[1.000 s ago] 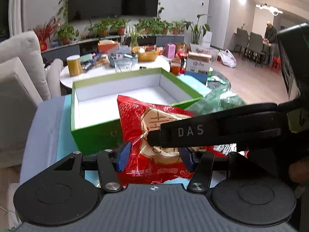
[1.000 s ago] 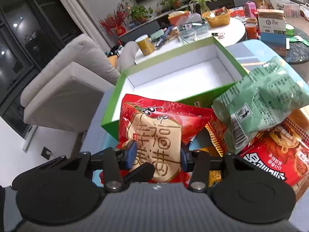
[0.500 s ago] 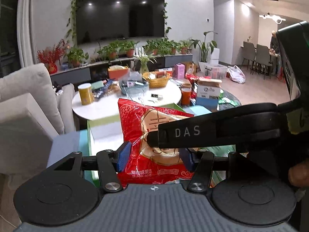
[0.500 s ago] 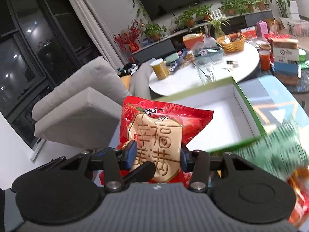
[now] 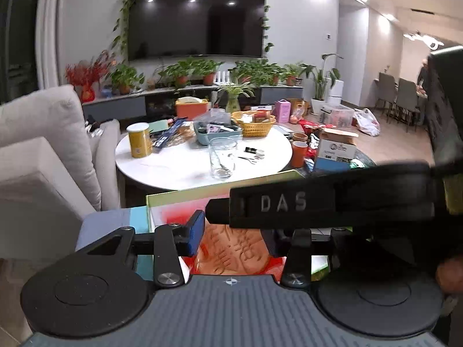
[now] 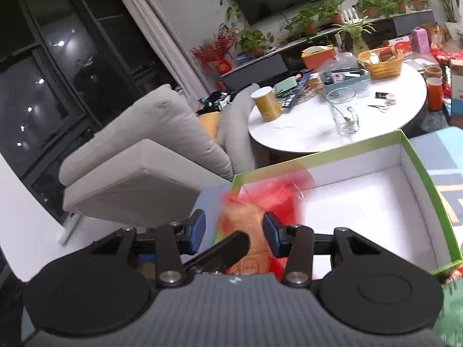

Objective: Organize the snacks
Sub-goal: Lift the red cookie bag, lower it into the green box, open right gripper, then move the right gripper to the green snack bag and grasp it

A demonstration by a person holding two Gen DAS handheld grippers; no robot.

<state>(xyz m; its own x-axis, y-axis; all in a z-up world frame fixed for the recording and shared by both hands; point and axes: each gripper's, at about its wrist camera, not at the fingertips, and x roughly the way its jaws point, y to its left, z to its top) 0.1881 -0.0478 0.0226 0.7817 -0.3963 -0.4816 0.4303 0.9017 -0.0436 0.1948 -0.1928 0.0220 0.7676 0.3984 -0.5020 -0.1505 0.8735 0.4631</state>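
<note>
Living-room clutter is filling the background: a round white table (image 5: 179, 170) is standing well ahead of both grippers, carrying a drinking glass (image 5: 221, 159) and a yellow canister (image 5: 139, 140), with a beige sofa (image 5: 43, 133) sitting to the left. A red snack bag (image 5: 231, 248), its orange panel smeared by blur, is hanging between the blue pads of the left gripper (image 5: 234, 235), whose jaws have just been closing and are squeezing it. A black bar marked DAS (image 5: 318, 205) is crossing in front of the bag's top and the right pad. The right wrist view is showing more of the green-rimmed white box (image 6: 318, 159): the bag (image 6: 249, 217) is hovering over its near left corner, clenched in the right gripper (image 6: 234, 228), though blur is hiding contact at the left pad. Dark windows (image 6: 43, 86) are appearing only there.
</note>
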